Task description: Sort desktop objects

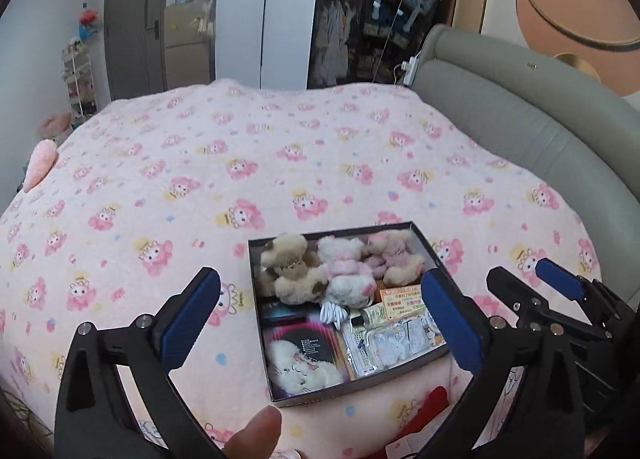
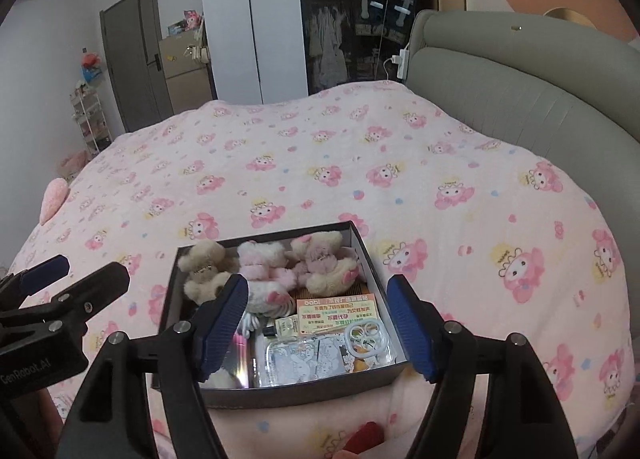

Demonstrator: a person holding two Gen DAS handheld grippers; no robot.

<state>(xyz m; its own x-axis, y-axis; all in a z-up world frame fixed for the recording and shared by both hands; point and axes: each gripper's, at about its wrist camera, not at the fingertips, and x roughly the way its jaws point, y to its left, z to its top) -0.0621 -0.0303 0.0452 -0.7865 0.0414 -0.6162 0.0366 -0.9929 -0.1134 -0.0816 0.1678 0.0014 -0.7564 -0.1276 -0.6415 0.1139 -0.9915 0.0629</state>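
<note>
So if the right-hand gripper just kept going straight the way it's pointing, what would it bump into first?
Most likely the open box on the bed, around the orange card and the clear pouch lying inside. The right gripper is open and holds nothing. Depth is hard to judge here.

One dark open box (image 2: 280,391) on the bed. Inside it:
- plush bears, three: tan (image 2: 204,271), white-pink (image 2: 260,267), pink-cream (image 2: 324,263), in a row along the far side
- small bottle (image 2: 286,326), one
- orange printed card (image 2: 340,311), one
- white coiled cable (image 1: 334,313), one
- clear plastic packet (image 2: 304,363), one
- dark cat-picture card (image 1: 304,359), one

Grippers, two: left gripper (image 1: 320,323), right gripper (image 2: 316,329).
</note>
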